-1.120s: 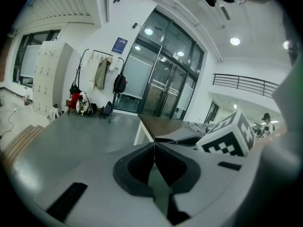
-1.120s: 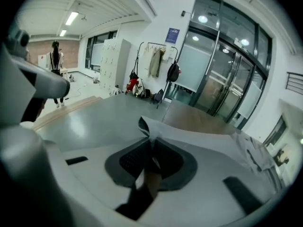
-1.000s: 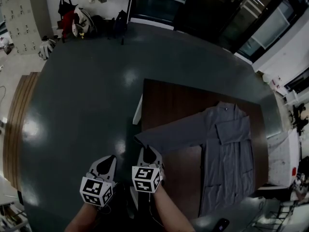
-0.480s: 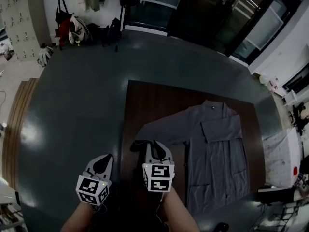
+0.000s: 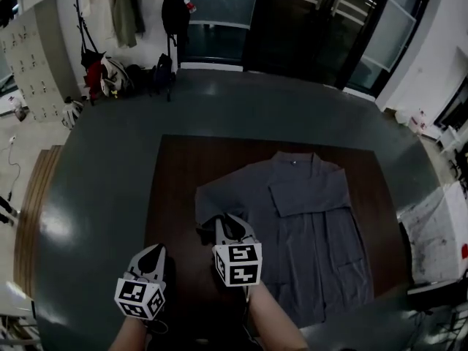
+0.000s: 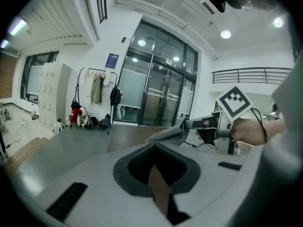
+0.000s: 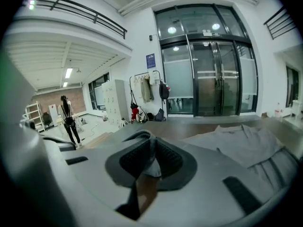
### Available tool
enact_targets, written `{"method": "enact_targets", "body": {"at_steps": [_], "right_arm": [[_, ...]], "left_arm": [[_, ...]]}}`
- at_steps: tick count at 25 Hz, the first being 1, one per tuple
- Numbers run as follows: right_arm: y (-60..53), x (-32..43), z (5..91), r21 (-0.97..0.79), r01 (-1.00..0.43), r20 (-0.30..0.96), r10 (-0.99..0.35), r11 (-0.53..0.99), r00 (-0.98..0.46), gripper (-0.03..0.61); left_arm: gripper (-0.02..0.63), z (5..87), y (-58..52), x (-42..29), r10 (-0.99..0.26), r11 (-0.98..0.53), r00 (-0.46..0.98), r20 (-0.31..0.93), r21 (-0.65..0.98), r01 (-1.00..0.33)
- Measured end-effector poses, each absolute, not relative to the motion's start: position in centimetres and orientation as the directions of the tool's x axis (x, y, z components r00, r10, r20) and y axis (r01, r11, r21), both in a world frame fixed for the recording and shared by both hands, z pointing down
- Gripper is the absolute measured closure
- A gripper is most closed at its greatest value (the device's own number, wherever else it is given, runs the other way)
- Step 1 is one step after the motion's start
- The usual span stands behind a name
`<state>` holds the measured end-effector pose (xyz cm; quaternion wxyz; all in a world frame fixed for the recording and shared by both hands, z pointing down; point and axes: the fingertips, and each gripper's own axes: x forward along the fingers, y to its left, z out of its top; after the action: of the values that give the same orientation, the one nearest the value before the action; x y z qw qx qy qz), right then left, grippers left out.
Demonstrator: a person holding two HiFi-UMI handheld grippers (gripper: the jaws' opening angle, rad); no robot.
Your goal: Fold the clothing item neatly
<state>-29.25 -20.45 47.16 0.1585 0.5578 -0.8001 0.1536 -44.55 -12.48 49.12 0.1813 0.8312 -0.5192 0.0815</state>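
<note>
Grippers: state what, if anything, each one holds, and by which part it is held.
The right gripper is shut on the grey shirt, pinching the end of its sleeve. The left gripper is shut and holds nothing.

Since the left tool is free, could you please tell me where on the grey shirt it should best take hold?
Probably the grey shirt's spread sleeve, midway along its outer edge, approached from the bare table on the left. Its end is already pinched in the right tool, and that edge lies open to the shut left tool.
</note>
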Motion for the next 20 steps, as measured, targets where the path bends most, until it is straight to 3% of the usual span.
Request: {"method": "enact_targets", "body": {"at_steps": [14, 20], "right_arm": [[-19.8, -21.5, 46.4, -0.105, -0.954, 0.393, -0.869, 0.281, -0.3, 0.551], [-18.6, -20.8, 46.6, -0.032, -0.972, 0.403, -0.887, 0.233, -0.226, 0.558]], "left_arm": [[0.604, 46.9, -11.4, -39.3, -0.865, -0.375, 0.404, 0.297, 0.149, -0.915], [0.604, 46.4, -11.8, -38.3, -0.835, -0.437, 0.478, 0.272, 0.199, -0.877]]}}
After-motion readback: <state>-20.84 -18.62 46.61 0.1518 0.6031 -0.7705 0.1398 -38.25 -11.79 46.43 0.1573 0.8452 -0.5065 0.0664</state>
